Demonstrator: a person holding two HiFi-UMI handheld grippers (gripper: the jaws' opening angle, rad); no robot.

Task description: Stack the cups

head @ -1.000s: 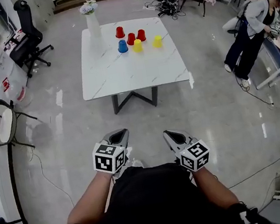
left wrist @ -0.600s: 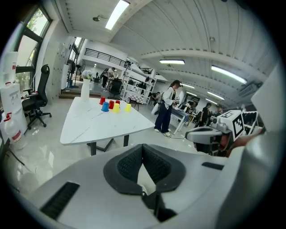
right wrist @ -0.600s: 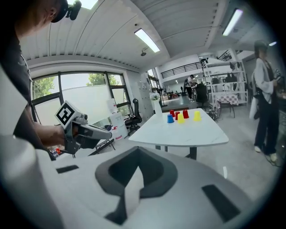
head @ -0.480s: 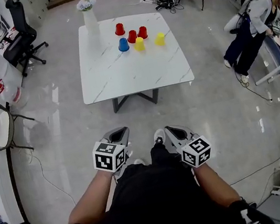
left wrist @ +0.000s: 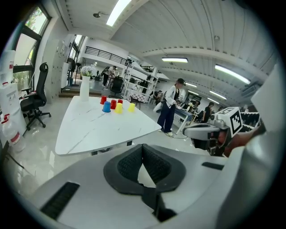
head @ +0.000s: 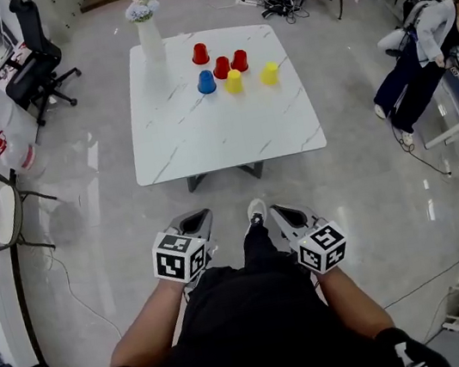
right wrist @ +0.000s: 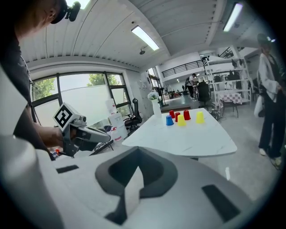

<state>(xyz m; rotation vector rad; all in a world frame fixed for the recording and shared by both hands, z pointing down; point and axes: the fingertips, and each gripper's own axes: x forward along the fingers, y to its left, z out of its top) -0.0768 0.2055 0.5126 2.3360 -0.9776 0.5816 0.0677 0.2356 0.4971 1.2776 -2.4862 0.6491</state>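
Polished grey floor, open workshop. White marble-look table [head: 212, 129] stands well ahead of the person. On its far half are three red cups [head: 221, 67], one blue cup [head: 206, 82] and two yellow cups [head: 233, 82], clustered and unstacked, near a white vase [head: 149, 33]. Jaws of left gripper [head: 191, 225] and right gripper [head: 284, 221] are closed, tips meeting, nothing between them, both well short of the table. Only the head view shows a shoe [head: 255, 211] between them. Each gripper view shows the other gripper.

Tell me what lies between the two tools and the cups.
Head view: beyond the left tool, right tool and the person's shoe, bare floor, then the table's bare near half up to the cups.
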